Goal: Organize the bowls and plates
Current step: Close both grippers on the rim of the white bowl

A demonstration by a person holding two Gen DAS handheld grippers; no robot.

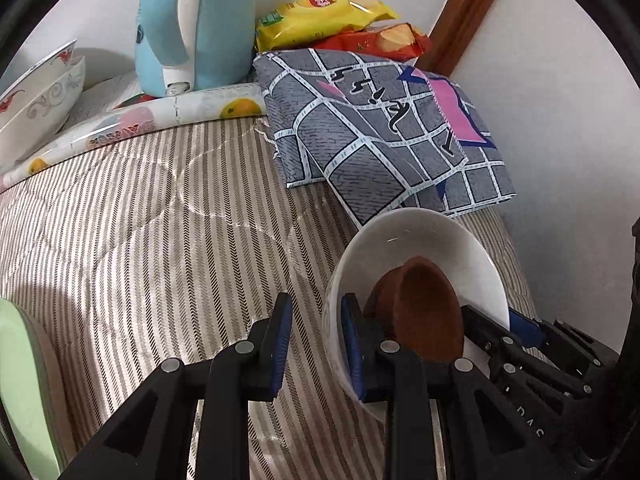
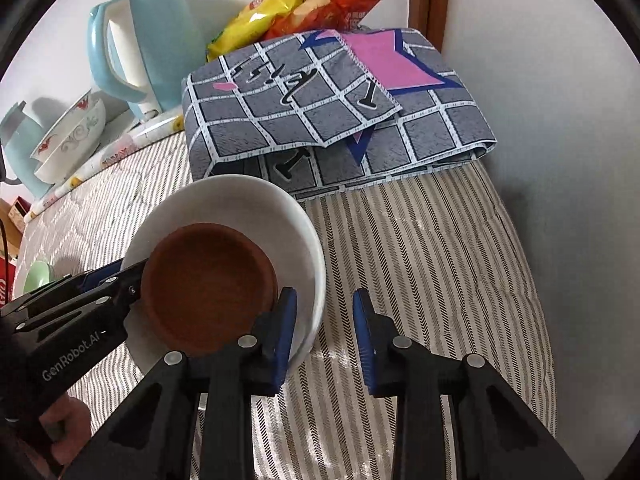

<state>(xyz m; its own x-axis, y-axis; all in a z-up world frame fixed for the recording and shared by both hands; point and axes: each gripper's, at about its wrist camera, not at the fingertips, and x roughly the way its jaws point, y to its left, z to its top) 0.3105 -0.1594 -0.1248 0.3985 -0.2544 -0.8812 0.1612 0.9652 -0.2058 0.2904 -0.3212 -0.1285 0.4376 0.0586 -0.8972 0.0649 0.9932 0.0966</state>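
**Brown dish nested in white bowl, both hand-held grippers at the rim**

Brown, matte and shallow, the small dish [image 2: 208, 288] sits inside the white bowl [image 2: 256, 208], tipped up against the bowl's near wall. Your right hand-held gripper [image 2: 325, 334] is spread, jaws straddling the bowl's near rim: one finger inside beside the brown dish, the other outside over the bed. Nothing is pinched yet. Your left hand-held gripper [image 1: 316, 344] is likewise spread across the opposite rim, one finger in, one out over the striped cover.

Judgement: two-sided straddle suggests you are steadying the nested pair, either to settle the dish or to lift the stack together. Dish is tilted, not seated flat; closing on one rim alone could rock it.

Bowl rests on the striped bedcover [image 2: 420, 272], soft footing, so expect some give. Folded grey checked cloth [image 2: 328, 112] lies just beyond the bowl's far rim. Past it, snack bags [image 2: 296, 12] and blue kettle [image 2: 136, 44] against the wall. Stacked patterned bowls [image 1: 36, 100] stand far left on a raised ledge, the likely destination. Green bowl [image 1: 20, 392] at the left edge. Open bedcover runs left of the bowl; wall closes the right side.
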